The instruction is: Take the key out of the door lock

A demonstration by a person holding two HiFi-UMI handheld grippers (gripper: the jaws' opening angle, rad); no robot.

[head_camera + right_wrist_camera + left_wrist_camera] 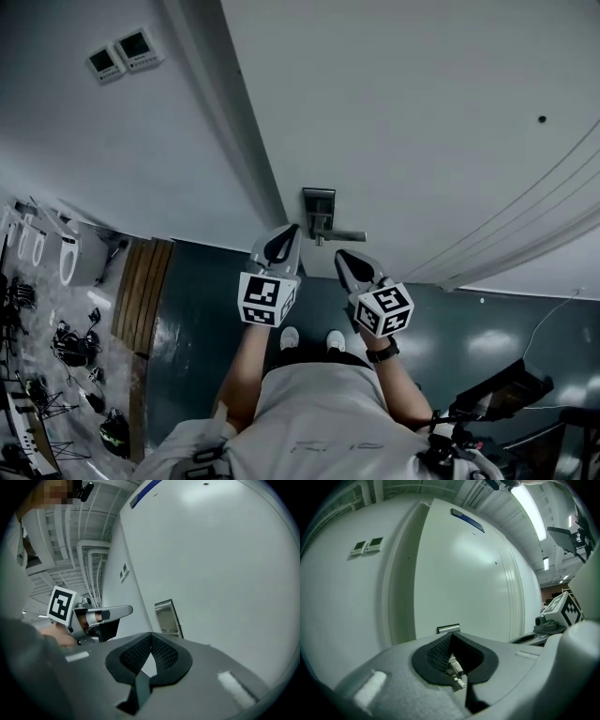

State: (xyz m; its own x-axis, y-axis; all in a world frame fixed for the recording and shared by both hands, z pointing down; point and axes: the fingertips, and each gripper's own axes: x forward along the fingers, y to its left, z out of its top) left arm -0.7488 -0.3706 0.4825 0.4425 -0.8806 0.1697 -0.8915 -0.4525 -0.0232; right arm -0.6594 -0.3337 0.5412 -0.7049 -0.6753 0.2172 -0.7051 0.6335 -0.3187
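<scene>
2 grippers, left holding 1 key, 1 lock

Left tool and right tool side by side, apart, both just short of the door. Lock plate on the door, ahead of both tools, between their tips. Handle juts from the plate toward the right tool's side. Key pinched between the left tool's closed jaws. Two wall panels well off to the left tool's left, up the wall beside the door. Floor below both tools.
</scene>
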